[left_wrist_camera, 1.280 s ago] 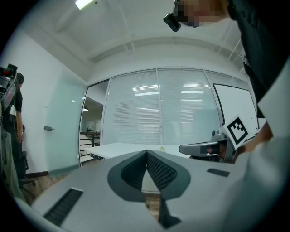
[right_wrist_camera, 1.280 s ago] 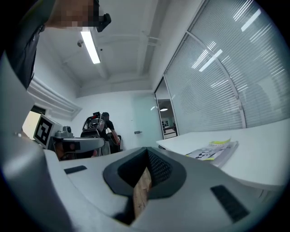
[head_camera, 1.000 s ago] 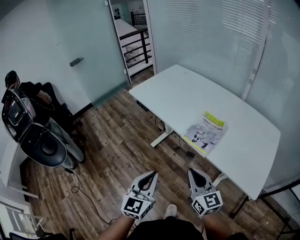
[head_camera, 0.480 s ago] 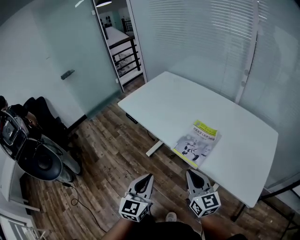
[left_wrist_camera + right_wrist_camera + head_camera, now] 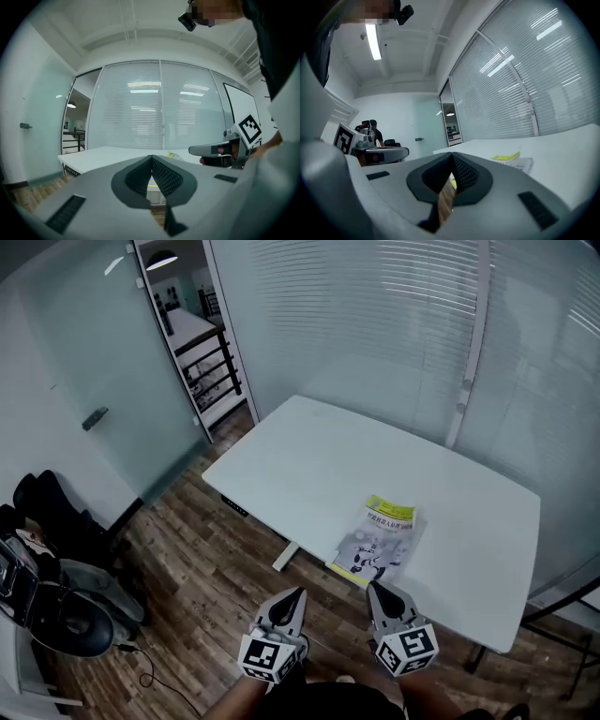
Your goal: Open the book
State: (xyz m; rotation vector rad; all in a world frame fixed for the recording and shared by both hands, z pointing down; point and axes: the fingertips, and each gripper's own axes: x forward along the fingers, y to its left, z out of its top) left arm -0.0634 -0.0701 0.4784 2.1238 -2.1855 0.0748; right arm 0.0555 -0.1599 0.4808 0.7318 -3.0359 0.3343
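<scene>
A thin, closed paperback book (image 5: 375, 540) w/ grey-white cover & yellow-green top band is seen lying flat on the white rectangular desk (image 5: 309, 456), close to its near edge, right of centre. The left tool (image 5: 298, 593) & right tool (image 5: 372, 587) are held short of the desk, over the wood floor (image 5: 206, 559), both w/ jaws pressed together, nothing between. The book is judged light, floppy, prob. slick-covered; the cover's free edge is best lifted while the spine side is pinned.
</scene>
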